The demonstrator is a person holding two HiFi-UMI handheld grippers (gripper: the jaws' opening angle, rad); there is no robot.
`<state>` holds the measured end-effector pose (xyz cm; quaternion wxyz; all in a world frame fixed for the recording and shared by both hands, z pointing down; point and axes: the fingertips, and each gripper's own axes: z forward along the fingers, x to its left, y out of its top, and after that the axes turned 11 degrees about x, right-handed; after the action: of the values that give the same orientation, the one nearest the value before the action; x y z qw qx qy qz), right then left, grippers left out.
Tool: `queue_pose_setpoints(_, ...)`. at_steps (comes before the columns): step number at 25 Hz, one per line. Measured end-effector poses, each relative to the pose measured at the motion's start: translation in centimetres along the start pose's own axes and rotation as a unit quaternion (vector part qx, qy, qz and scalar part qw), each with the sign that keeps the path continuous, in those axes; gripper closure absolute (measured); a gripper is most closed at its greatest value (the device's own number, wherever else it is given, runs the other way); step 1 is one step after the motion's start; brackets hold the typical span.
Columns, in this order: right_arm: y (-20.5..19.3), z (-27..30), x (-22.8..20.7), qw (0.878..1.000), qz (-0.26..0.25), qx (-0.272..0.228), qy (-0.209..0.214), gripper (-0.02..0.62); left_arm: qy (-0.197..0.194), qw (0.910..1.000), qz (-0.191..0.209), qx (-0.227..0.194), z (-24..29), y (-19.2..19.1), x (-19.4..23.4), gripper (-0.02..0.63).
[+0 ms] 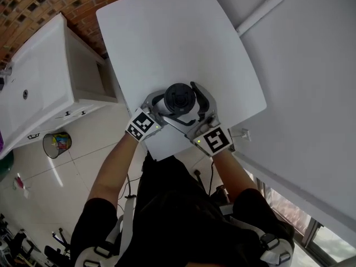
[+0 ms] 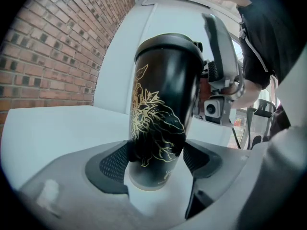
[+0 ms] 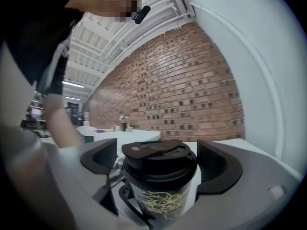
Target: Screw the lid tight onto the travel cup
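A black travel cup (image 1: 179, 99) with a gold drawing stands upright on the white table (image 1: 183, 38), close to its near edge. Its black lid (image 3: 158, 155) sits on top. My left gripper (image 2: 156, 159) is shut on the cup's lower body (image 2: 160, 119), with both pads pressed against it. My right gripper (image 3: 158, 163) reaches in from the other side at lid height. Its jaws stand wide on either side of the lid, with a gap showing on the left side. In the head view the left gripper (image 1: 166, 109) and right gripper (image 1: 188, 105) flank the cup.
A white cabinet (image 1: 39, 88) stands left of the table, with a small bin (image 1: 57, 144) on the tiled floor beside it. A white wall (image 1: 311, 93) runs along the right. A brick wall (image 2: 57, 47) lies beyond the table's far end.
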<state>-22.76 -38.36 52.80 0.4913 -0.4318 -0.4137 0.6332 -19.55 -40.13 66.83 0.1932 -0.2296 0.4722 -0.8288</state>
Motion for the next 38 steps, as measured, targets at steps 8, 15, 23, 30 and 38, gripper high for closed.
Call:
queue_pose_setpoints(8,-0.5,0.3,0.1,0.956,-0.105,0.112,0.249,0.037,-0.003,1.0,-0.004,0.007,0.2,-0.3,0.1,0.244)
queue_pose_setpoints(15,-1.0,1.1,1.0,0.96,-0.122,0.1,0.23,0.043,0.0,1.0,0.001,0.001,0.0,0.0,0.0,0.244)
queue_pose_setpoints(23,-0.1,1.4,0.7,0.985,-0.109,0.05,0.127,0.106,-0.001,1.0,0.0,0.001,-0.2,0.0,0.0,0.245)
queue_pose_setpoints(30,0.1,0.7,-0.6,0.998,-0.047,-0.012,0.026,0.115,-0.004,1.0,-0.001,0.005,-0.2,-0.1,-0.2,0.245)
queue_pose_setpoints(38,-0.3,-0.2,-1.8,0.994,-0.014,-0.029,-0.106,0.126,-0.001,1.0,-0.002,0.001,0.0,0.3,0.1,0.244)
